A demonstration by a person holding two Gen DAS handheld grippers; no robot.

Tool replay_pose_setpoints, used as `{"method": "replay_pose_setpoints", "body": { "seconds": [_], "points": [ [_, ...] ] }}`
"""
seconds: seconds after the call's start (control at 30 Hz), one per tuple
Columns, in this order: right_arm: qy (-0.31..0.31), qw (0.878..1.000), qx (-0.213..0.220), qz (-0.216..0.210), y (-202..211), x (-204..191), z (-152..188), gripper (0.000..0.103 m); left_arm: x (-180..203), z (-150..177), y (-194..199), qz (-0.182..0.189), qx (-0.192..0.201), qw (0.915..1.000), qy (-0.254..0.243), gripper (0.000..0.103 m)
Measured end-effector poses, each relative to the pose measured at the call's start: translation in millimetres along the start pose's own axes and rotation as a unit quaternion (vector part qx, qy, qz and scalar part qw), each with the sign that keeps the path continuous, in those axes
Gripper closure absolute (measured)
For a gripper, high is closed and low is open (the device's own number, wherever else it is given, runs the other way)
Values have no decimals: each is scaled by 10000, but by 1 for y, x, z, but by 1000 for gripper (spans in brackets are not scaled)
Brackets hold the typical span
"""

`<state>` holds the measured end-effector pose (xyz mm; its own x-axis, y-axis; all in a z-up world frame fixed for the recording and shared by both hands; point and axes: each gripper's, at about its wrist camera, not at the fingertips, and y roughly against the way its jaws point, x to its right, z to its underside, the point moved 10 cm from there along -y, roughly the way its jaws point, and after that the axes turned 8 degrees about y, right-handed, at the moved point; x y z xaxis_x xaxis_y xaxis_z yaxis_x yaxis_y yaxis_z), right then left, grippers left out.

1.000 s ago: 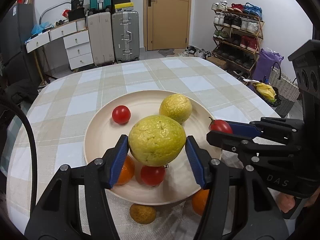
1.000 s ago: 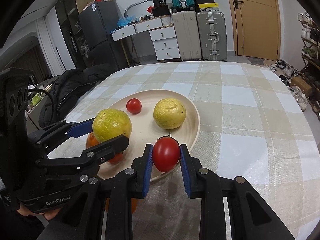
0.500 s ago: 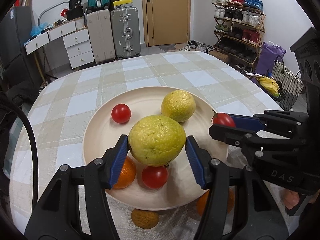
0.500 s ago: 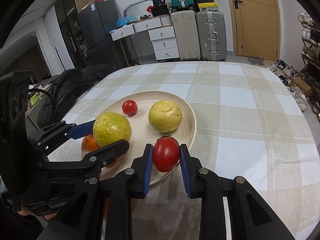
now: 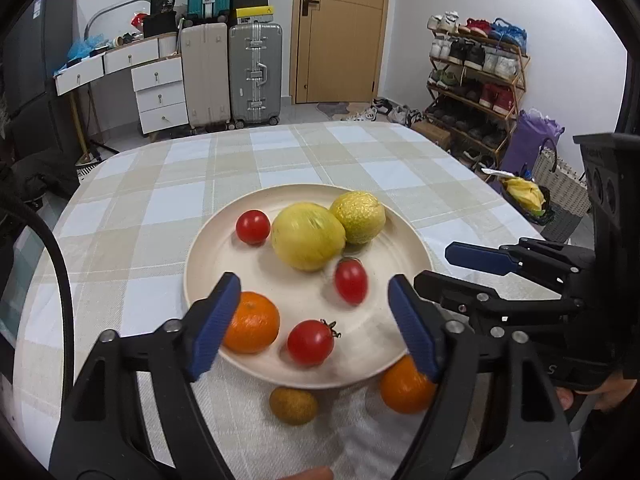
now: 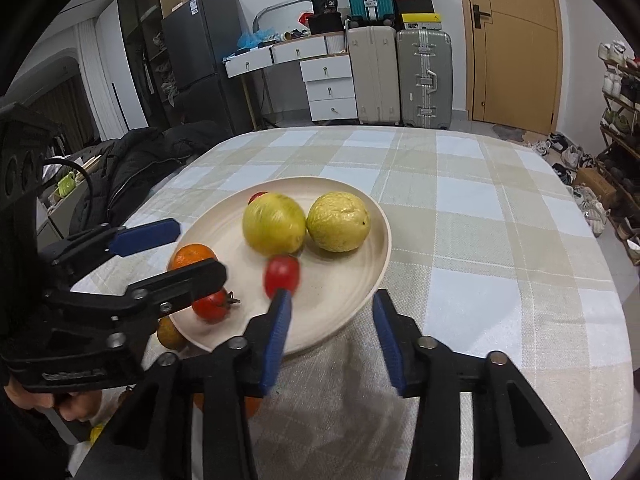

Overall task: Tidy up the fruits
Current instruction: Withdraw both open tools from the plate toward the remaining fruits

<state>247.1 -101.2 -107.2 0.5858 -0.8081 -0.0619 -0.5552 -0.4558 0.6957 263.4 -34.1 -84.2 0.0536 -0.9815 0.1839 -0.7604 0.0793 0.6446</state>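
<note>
Checked cloth covered the counter (image 5: 160,200), with suitcases (image 5: 232,76) and a shoe rack (image 5: 476,92) behind it. On the counter we saw a cream plate (image 5: 404,232) carrying two yellow-green fruits, the blurred one (image 5: 307,237) touching the rougher one (image 5: 357,217). Also on the plate lay a far tomato (image 5: 253,227), a blurred tomato (image 5: 351,281), a near tomato with a stem (image 5: 310,342) and an orange (image 5: 252,322). Off the plate, just beside its near rim, sat a second orange (image 5: 404,388) and a small brownish fruit (image 5: 293,405).

Our left gripper (image 5: 316,320) hovered over the near side of the plate, jaws wide and holding nothing. Our right gripper (image 6: 332,332) hung at the plate's near rim, jaws likewise wide apart, with the blurred tomato (image 6: 281,275) just beyond its left fingertip.
</note>
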Motion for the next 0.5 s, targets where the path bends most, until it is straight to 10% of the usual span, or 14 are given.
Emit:
{"method": "replay_pose_setpoints", "body": {
  "seconds": [0.27,0.5],
  "points": [
    [61,9997,156,173,22,-6,8,3,-14,13,43,-168,193,9997,24,6],
    [-59,9998,152,94,36,-9,18,0,-23,31,69,-258,194,9994,159,1]
  ]
}}
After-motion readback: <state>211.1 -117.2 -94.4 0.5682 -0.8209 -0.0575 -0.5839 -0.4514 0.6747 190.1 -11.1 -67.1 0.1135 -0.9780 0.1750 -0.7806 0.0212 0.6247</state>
